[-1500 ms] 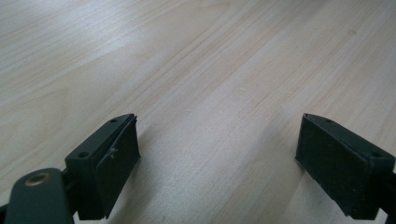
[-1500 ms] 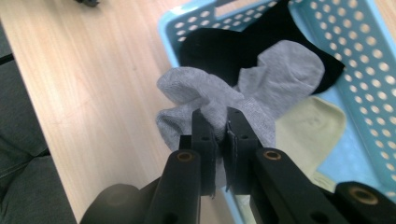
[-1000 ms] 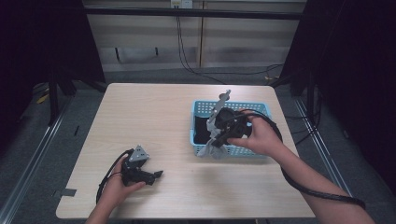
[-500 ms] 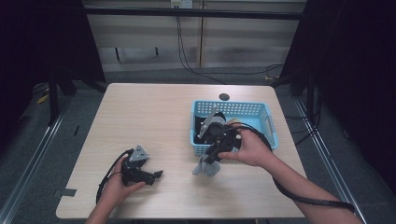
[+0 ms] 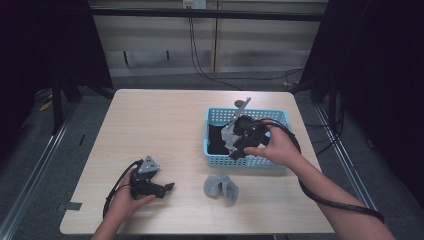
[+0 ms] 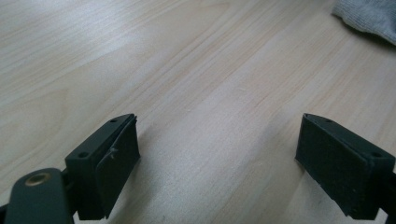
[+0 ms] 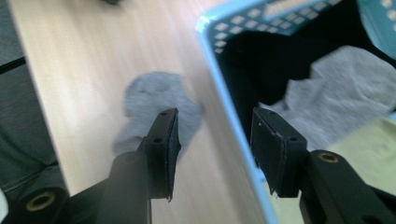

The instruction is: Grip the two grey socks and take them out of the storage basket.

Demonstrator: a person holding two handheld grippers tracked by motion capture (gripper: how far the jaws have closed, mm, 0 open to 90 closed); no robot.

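While right gripper (image 5: 239,145) fingers just opened empty over basket (image 5: 280,116), left gripper (image 5: 161,189) fingers wide, empty.

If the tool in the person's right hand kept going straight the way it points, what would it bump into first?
Probably the near wall of the blue basket, which runs between the right tool's open jaws. The grey sock lies just left of that line; depth is hard to judge.

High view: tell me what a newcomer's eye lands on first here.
The blue basket on the table's right side, with dark and grey cloth inside, draws the eye first; the right gripper hangs over its near wall, jaws just opened with nothing between them. In front of the basket a grey sock lies crumpled on the pale wooden table, and the left gripper rests open near the front left.
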